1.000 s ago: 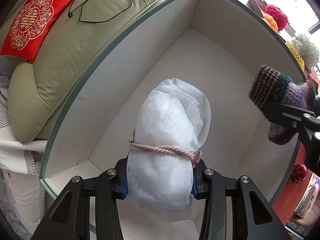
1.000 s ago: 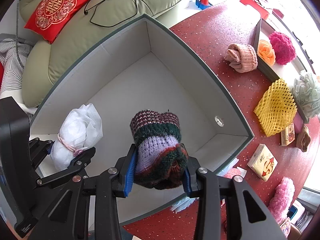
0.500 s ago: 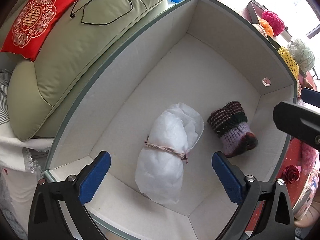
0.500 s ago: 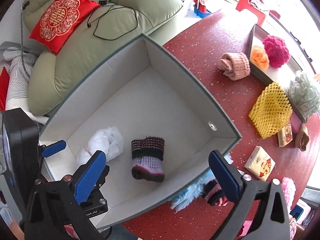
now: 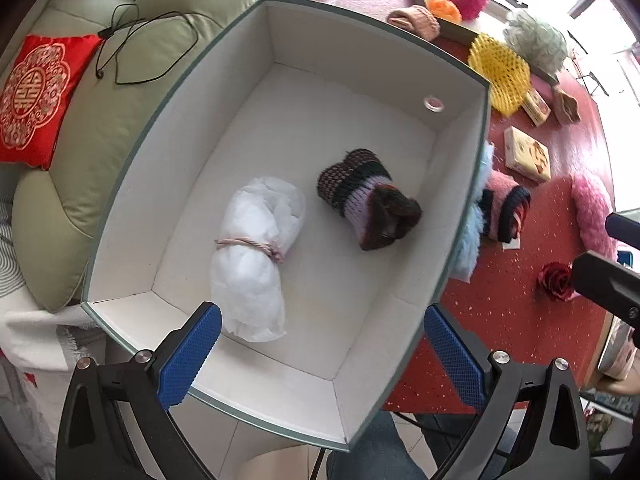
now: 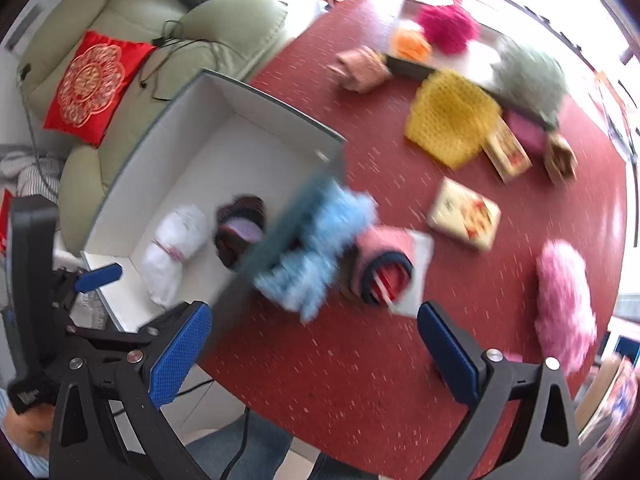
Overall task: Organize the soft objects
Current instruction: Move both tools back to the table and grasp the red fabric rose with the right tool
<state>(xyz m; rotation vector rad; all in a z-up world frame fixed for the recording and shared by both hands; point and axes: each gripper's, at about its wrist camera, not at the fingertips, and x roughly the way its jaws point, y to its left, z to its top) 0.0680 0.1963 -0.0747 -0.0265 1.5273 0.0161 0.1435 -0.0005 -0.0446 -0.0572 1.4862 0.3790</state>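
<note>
Looking straight down, the left wrist view gives a sharp picture of the white box (image 5: 460,184) and its contents, while the right wrist view is smeared with blur and takes in more of the red table (image 6: 360,360), with the pink fluffy piece (image 6: 564,300) and the tissue packet (image 6: 464,220) in full. Inside the box, on its floor, lie two soft things side by side and apart from each other: a white bundle (image 5: 256,256) of thin crinkled wrap, cinched across the middle by a pink cord, and a knitted roll (image 5: 368,200) banded in dark brown, black, lilac and maroon. The bundle's long axis runs from the near wall toward the far end, leaning slightly right; the roll lies slanted, cuff end toward the far left, dark folded end toward the near right wall. Just outside that wall sit a pale blue fluffy item (image 5: 472,232) and a pink-and-navy striped roll (image 5: 504,208). The left gripper (image 5: 320,356) hangs over the near end of the box, jaws spread wide, holding nothing. The right gripper (image 6: 312,352) is likewise wide apart and empty above the table.
</note>
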